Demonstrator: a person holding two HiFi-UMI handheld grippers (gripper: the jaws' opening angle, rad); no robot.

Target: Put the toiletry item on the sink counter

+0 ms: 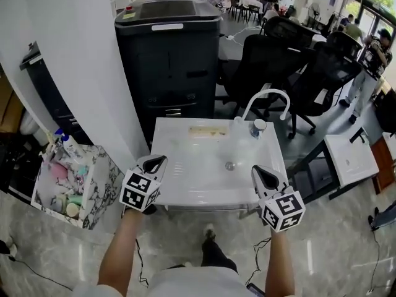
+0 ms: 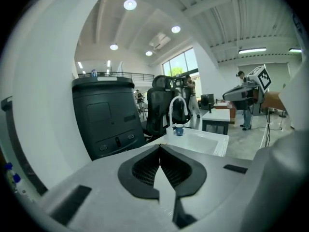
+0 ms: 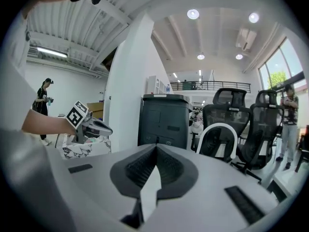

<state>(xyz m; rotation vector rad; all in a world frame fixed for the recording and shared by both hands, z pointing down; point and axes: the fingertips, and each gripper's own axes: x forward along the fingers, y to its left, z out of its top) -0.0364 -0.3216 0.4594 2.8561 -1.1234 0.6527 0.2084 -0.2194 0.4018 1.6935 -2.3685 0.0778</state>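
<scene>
The white sink counter [image 1: 185,187] stands in front of me, with a curved white faucet [image 1: 266,98] and a small blue-labelled cup [image 1: 257,128] at its back right. Several toiletry items [image 1: 62,187] sit in a marbled box [image 1: 99,190] on the floor to the left. My left gripper [image 1: 156,163] hovers over the counter's front left corner, jaws shut with nothing between them. My right gripper [image 1: 265,176] hangs over the front right corner, also shut and empty. The left gripper view looks across the sink [image 2: 203,140] to the cup [image 2: 179,129]. The right gripper view shows the left gripper [image 3: 91,125].
A tall black copier [image 1: 170,48] stands behind the counter, a white column [image 1: 74,60] to its left. Black office chairs [image 1: 278,60] crowd the back right. A second white sink stand [image 1: 349,156] is on the right. A flat pale item [image 1: 208,130] lies at the counter's back.
</scene>
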